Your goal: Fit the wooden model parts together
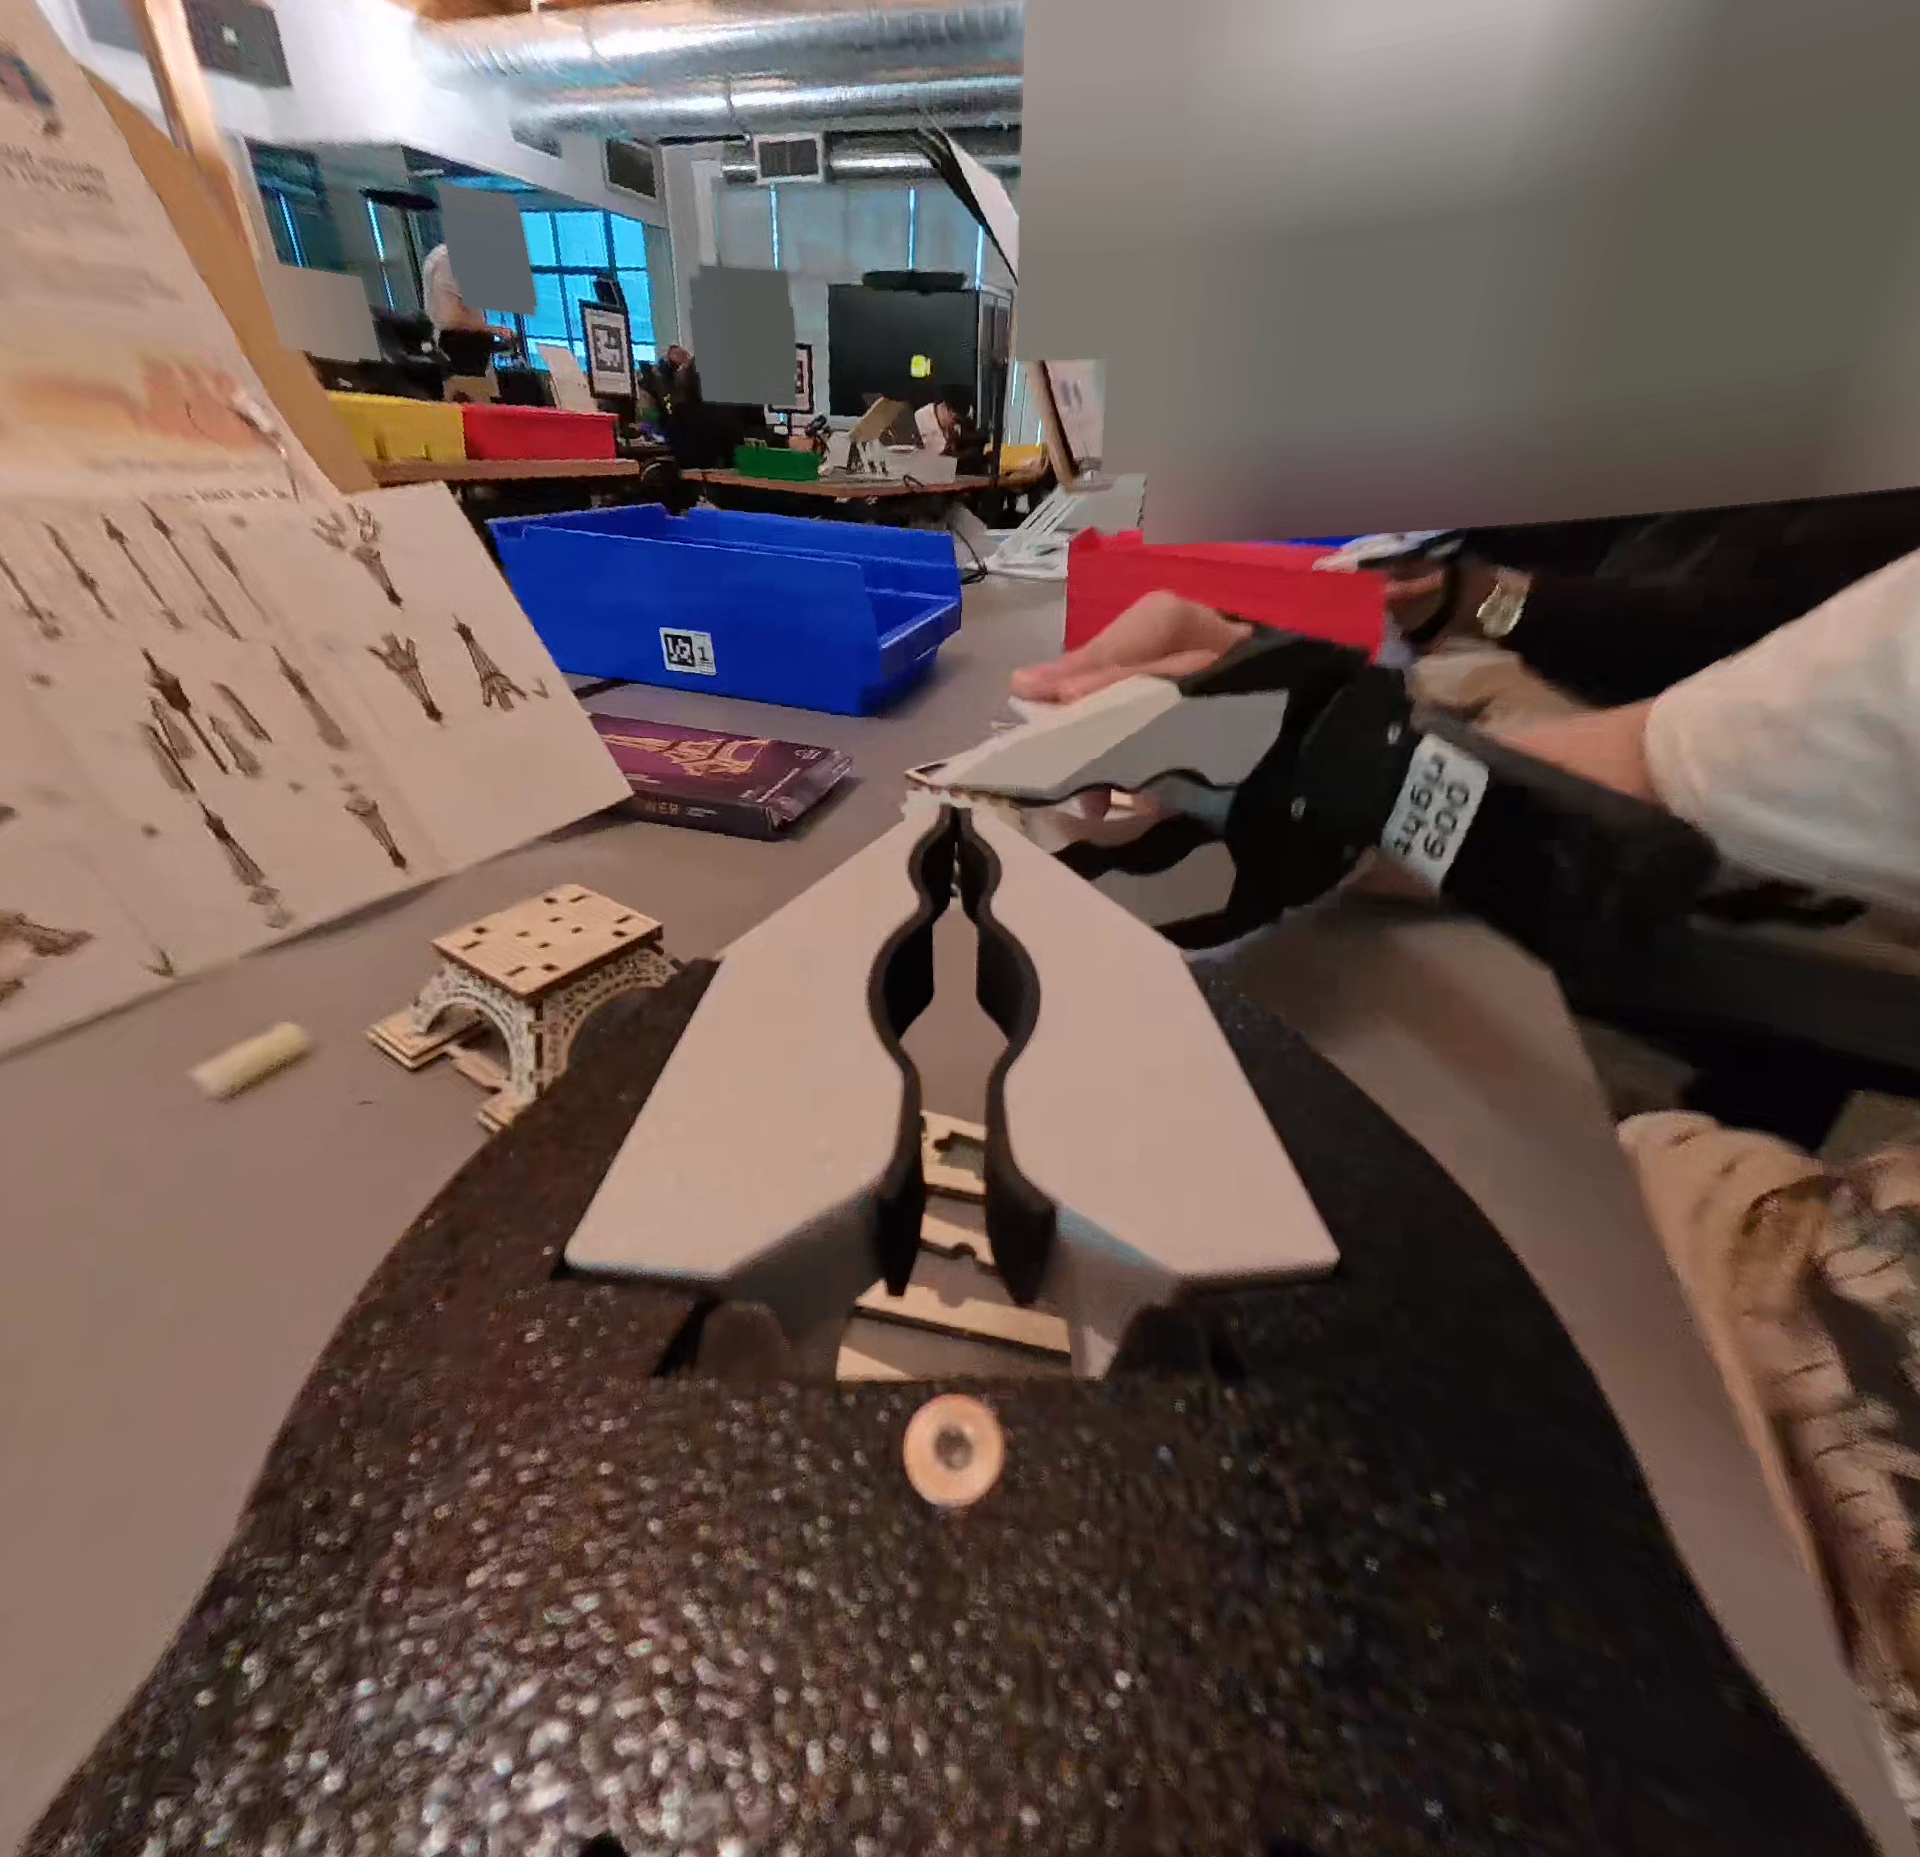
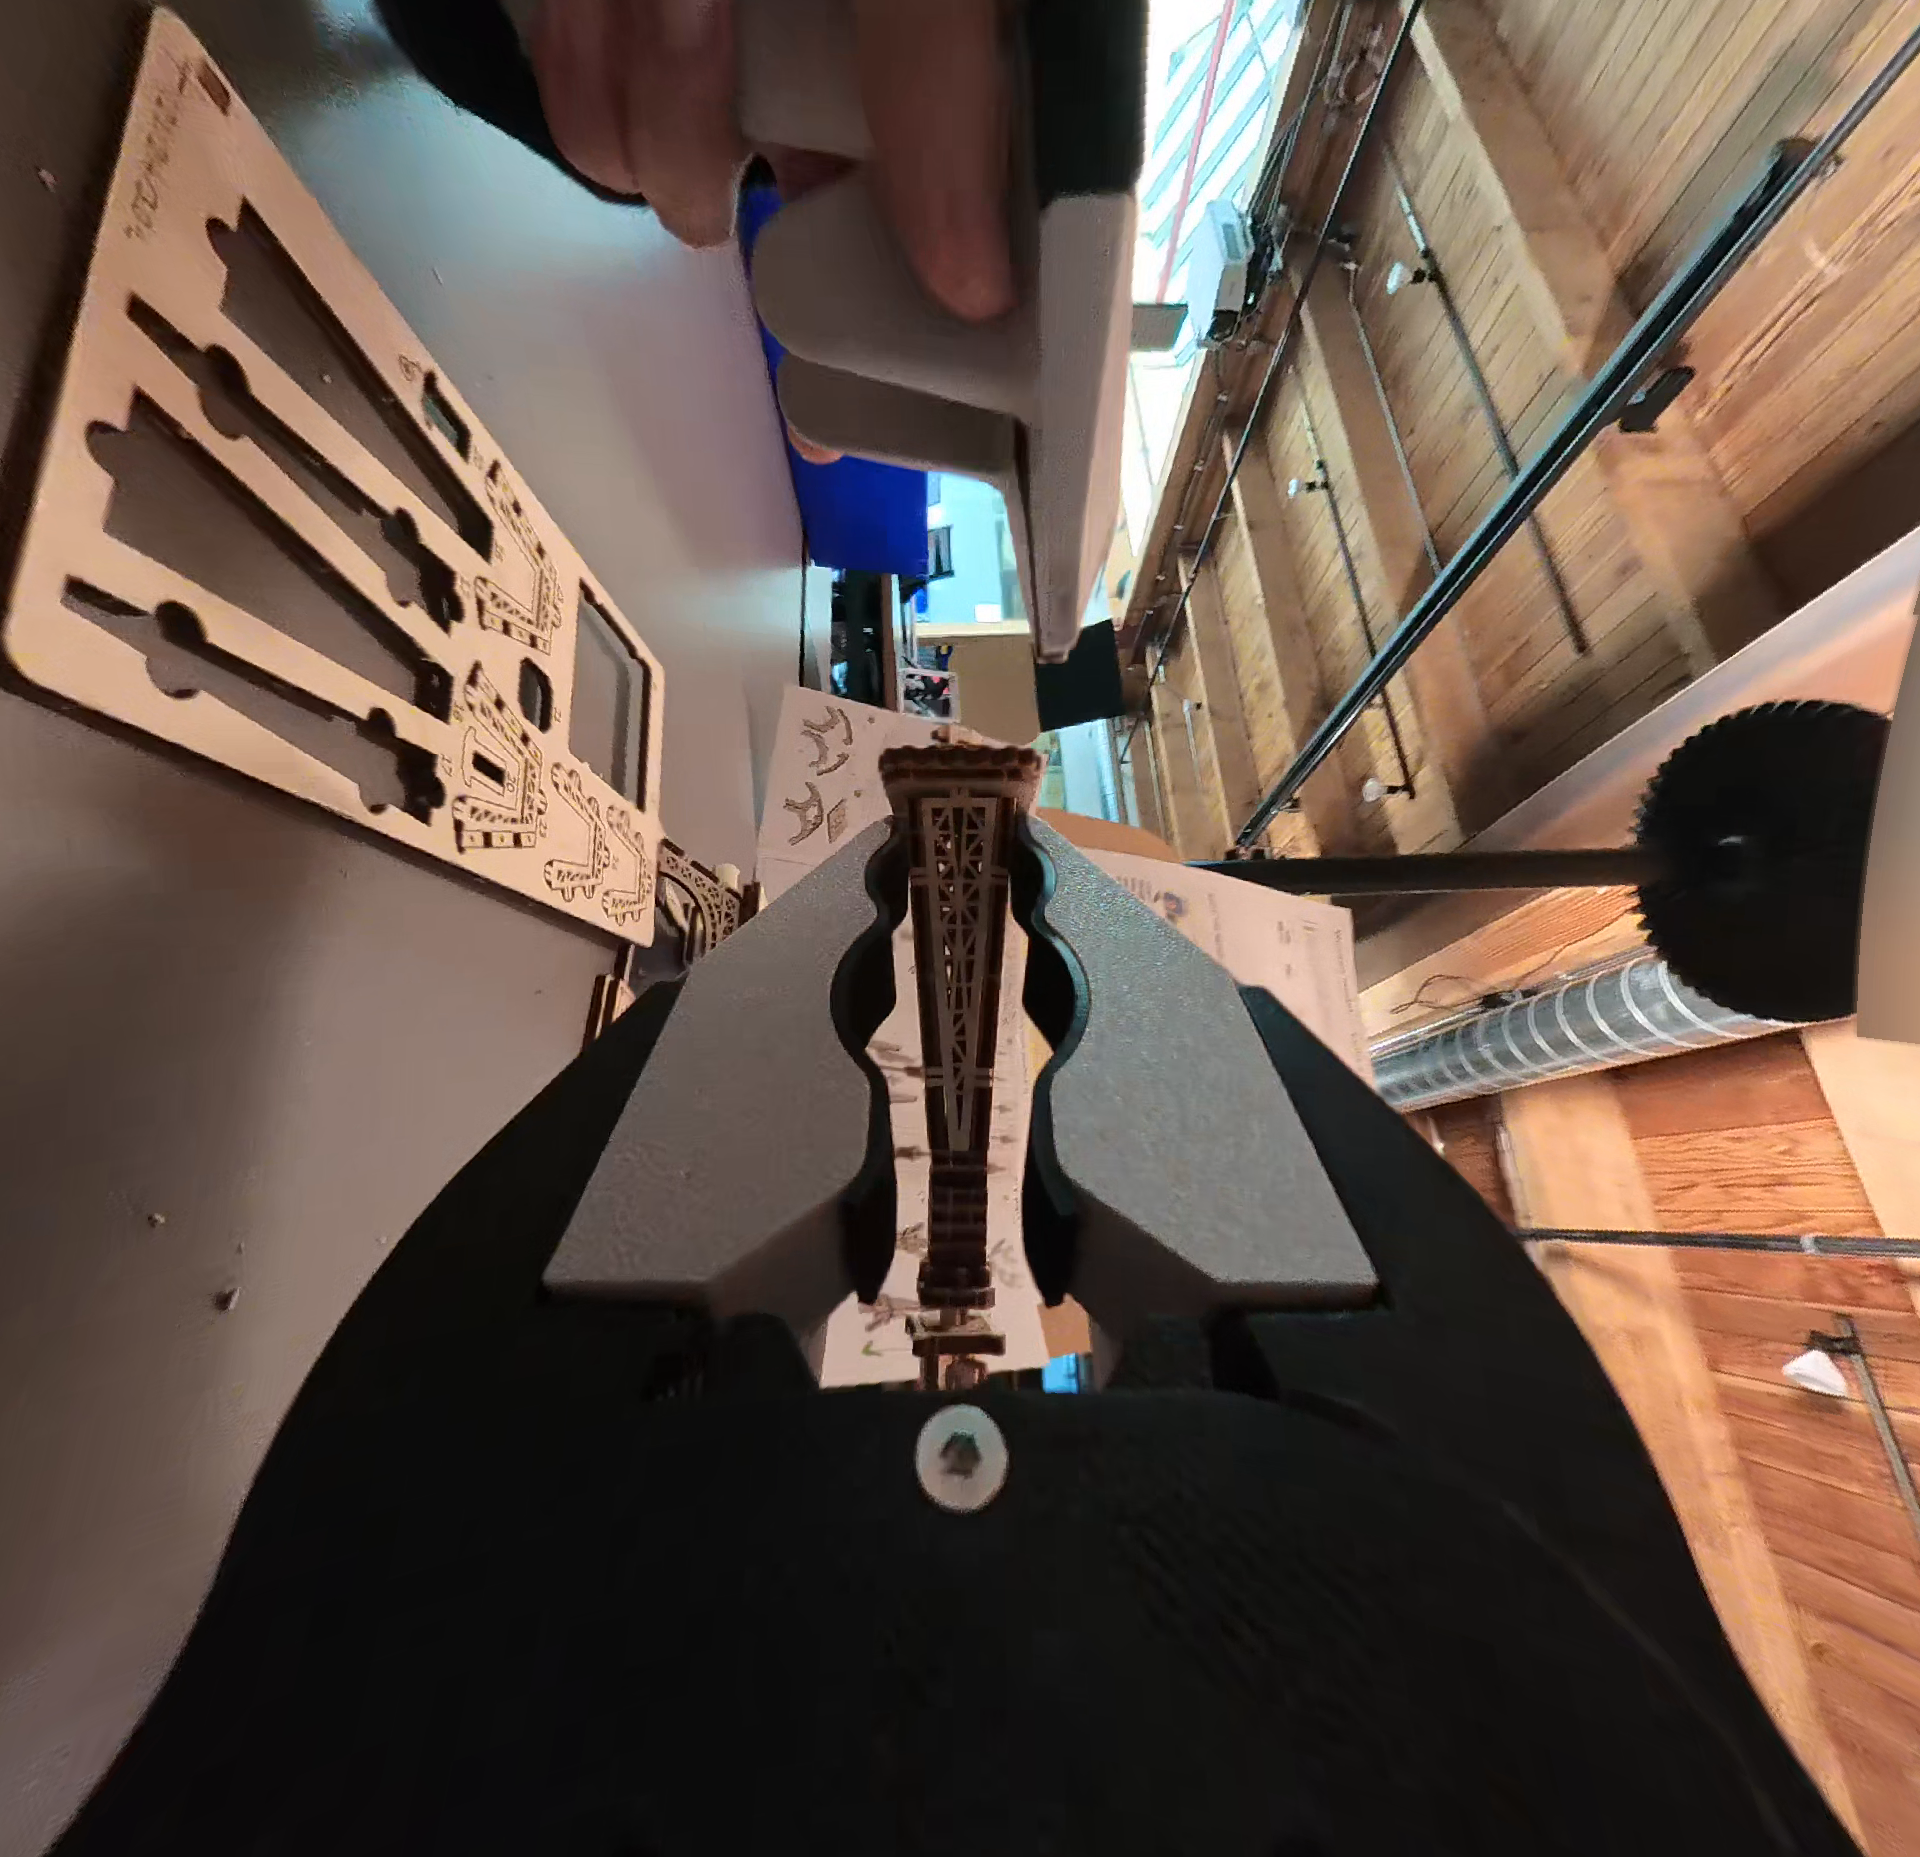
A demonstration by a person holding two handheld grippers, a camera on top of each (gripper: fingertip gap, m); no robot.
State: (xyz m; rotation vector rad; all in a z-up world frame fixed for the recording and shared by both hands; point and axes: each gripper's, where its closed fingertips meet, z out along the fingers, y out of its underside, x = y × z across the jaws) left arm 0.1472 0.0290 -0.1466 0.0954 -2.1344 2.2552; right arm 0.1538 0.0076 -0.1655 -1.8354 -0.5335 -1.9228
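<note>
Item: wooden tower model, part-built.

Spire section (image 2: 961, 976): a tapering lattice piece with a crown-like platform at its wide end, already assembled from several parts. It is pinched between the fingers of the right claw (image 2: 956, 851) and held in the air, on its side.

Base section (image 1: 540, 976): four arched legs under a flat slotted top, built and standing on the table (image 1: 208, 1236), well apart from the spire. Joining of the two is judged the main step left.

Small flat part (image 1: 930, 805): seen only as a pale edge at the tips of the left claw (image 1: 951, 820), whose fingers are pressed nearly together; whether it is gripped there or by the right claw (image 1: 1029, 768), which meets it tip to tip, cannot be told.

Cut-out sheet (image 2: 312, 560): lying flat on the table; most long pieces are punched out, some small ones remain.

Loose wooden pieces (image 1: 951, 1236): lying under the left claw.

Instruction sheet (image 1: 208, 612): propped up behind the base.

Also listed: blue bin (image 1: 727, 602), dark box (image 1: 727, 773), pale roll (image 1: 249, 1059).
</note>
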